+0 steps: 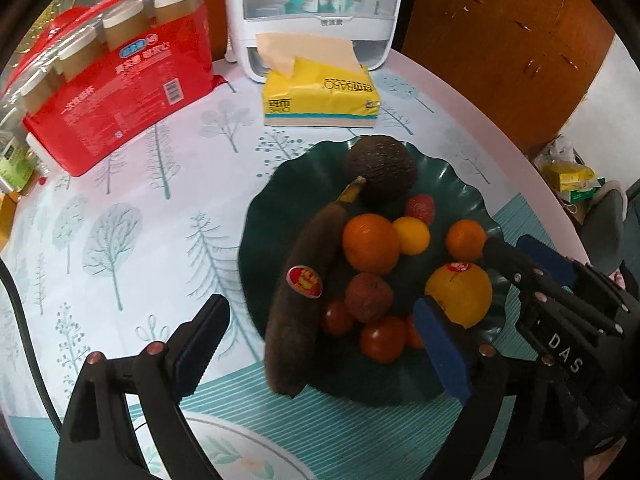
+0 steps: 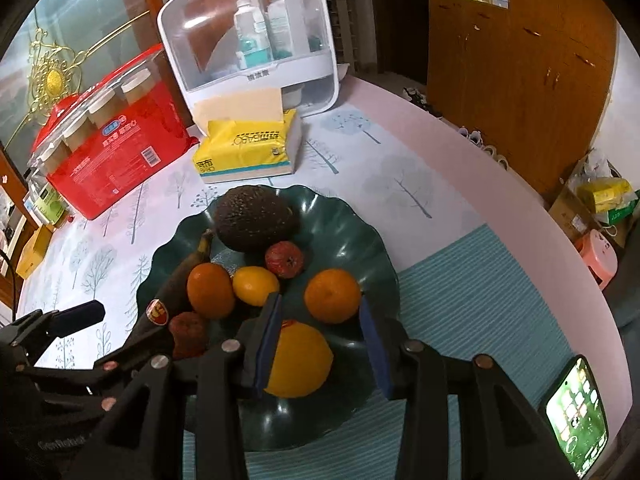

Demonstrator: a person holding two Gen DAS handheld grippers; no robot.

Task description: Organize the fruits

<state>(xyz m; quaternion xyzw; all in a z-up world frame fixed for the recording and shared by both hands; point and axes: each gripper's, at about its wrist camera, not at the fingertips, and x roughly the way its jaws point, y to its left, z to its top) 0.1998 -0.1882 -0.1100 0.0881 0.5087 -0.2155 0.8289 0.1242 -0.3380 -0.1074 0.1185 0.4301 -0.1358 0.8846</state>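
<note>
Plainly, the left hand-held gripper [image 1: 320, 344] stands spread wide astride the dark banana [image 1: 298, 300] on the green plate [image 1: 440, 168], its pads clear of it. The right hand-held gripper [image 2: 320, 342] is part open around the yellow orange [image 2: 300, 360], not visibly pressing, on the tree-patterned tabletop [image 2: 400, 176].
</note>
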